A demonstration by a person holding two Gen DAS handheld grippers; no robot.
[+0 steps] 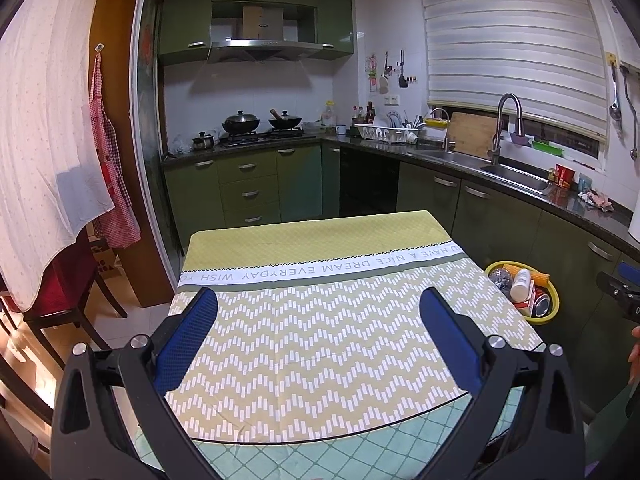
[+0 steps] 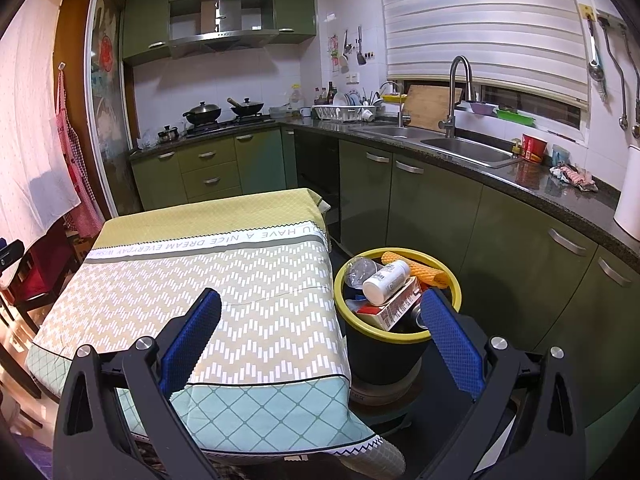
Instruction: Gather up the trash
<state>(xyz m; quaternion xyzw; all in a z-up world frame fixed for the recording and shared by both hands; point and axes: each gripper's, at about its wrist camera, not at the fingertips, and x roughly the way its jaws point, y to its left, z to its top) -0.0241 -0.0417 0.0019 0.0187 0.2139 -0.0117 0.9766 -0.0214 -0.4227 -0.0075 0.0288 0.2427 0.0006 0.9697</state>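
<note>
A black bin with a yellow rim [image 2: 400,336] [image 1: 554,294] stands on the floor at the table's right side. It is piled with trash: a white pill bottle [image 2: 386,276] [image 1: 521,283], a red and white carton [image 2: 400,306], an orange foam net [image 2: 416,266], a clear plastic bottle [image 2: 360,268] and a can [image 1: 542,304]. My left gripper [image 1: 318,300] hovers open over the bare tablecloth [image 1: 320,320], holding nothing. My right gripper [image 2: 320,302] is open and empty, straddling the table's right edge and the bin. The right gripper's tip [image 1: 618,292] shows at the left wrist view's far right.
The table [image 2: 200,272] carries a yellow-green zigzag cloth. Green cabinets with a dark countertop [image 2: 552,196] run behind and right of the bin, holding a sink [image 2: 464,148], a red cup [image 2: 534,146] and a crumpled rag [image 2: 576,176]. A dark chair [image 1: 68,292] stands left.
</note>
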